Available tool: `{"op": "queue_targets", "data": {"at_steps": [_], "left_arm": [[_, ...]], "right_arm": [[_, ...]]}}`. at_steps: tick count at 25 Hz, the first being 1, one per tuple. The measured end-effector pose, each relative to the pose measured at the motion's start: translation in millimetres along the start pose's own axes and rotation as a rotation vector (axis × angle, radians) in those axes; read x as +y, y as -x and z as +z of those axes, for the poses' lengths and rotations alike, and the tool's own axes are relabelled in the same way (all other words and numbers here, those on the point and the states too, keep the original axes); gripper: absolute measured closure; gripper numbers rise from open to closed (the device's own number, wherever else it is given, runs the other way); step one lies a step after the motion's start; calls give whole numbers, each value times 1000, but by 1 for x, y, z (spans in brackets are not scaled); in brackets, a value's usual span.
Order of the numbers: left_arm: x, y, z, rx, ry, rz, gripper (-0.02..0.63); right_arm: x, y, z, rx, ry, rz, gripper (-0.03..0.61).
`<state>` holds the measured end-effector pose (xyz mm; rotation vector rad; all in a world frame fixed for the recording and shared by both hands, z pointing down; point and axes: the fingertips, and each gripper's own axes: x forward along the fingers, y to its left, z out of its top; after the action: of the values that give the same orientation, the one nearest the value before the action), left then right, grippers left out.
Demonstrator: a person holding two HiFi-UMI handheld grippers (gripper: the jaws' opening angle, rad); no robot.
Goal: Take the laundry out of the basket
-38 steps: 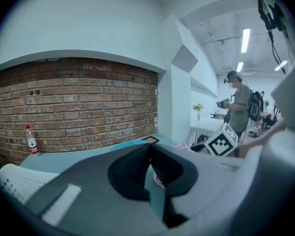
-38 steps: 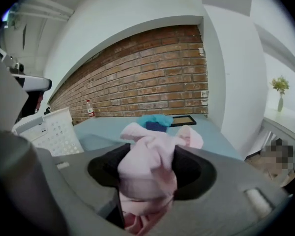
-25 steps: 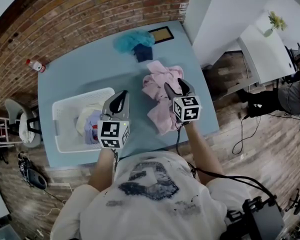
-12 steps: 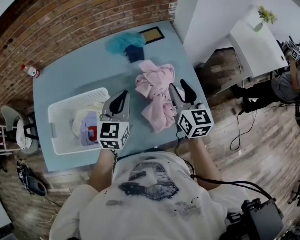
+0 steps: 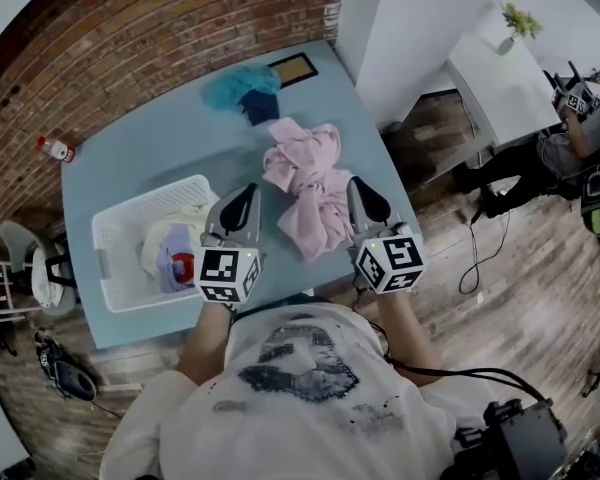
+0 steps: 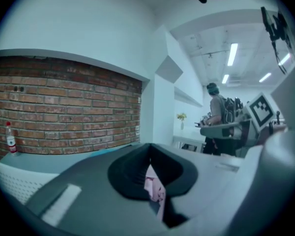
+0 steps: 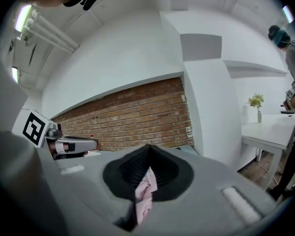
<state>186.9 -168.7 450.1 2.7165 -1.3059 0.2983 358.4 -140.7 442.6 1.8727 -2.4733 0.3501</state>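
So the right gripper (image 7: 148, 154) has its jaws squeezed together on a fold of the crumpled pale pink garment (image 7: 144, 193). They've just been closing, and the cloth is caught right between them. The left gripper (image 6: 148, 151) is pressed together too, with a strip of pink cloth in its slit. I honestly can't tell from the head view where that strip joins the pile.

Both grippers point away from the person, side by side, with the pink garment bunched on the light blue table (image 5: 140, 148) between and just beyond them, so it's out of the basket. The white plastic lattice laundry basket (image 5: 140, 203) sits on the table to the left gripper's left. There's a cream cloth (image 5: 165, 233) and a lavender cloth (image 5: 172, 263) inside it, with something small and red I can't identify.

At the far edge lie a fluffy teal cloth (image 5: 235, 85), a dark blue cloth (image 5: 260, 108) touching it, and a flat dark-framed picture (image 5: 292, 68) just beside those. A clear red-capped bottle (image 5: 55, 150) stands at the far left corner.
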Motion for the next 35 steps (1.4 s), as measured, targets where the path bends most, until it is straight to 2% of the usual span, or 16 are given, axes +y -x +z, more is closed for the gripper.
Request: {"op": "queue_targets", "data": {"at_steps": [4,12,16,20,24,28,35], "left_arm": [[-8,0,1,-8,3,-26,623],[-18,2,-1,16,-21,-67,623],[-19,4,1,-11,22,-76,623],[-15,7,2,-15,16,-65,623],[-4,14,2,-20,23,-40,623],[14,28,4,-28,26,6,623],[87,82,-5,-18,47,162,623]], "right_arm": [[9,4,-1,6,29,5,580],[14,8,0,0,14,11,580],[15,10,-1,7,15,9,580],[18,8,-1,9,18,7,580],[26,4,2,9,21,19,580],[45,-7,6,9,21,68,580],[118,-53,2,33,24,214,580]]}}
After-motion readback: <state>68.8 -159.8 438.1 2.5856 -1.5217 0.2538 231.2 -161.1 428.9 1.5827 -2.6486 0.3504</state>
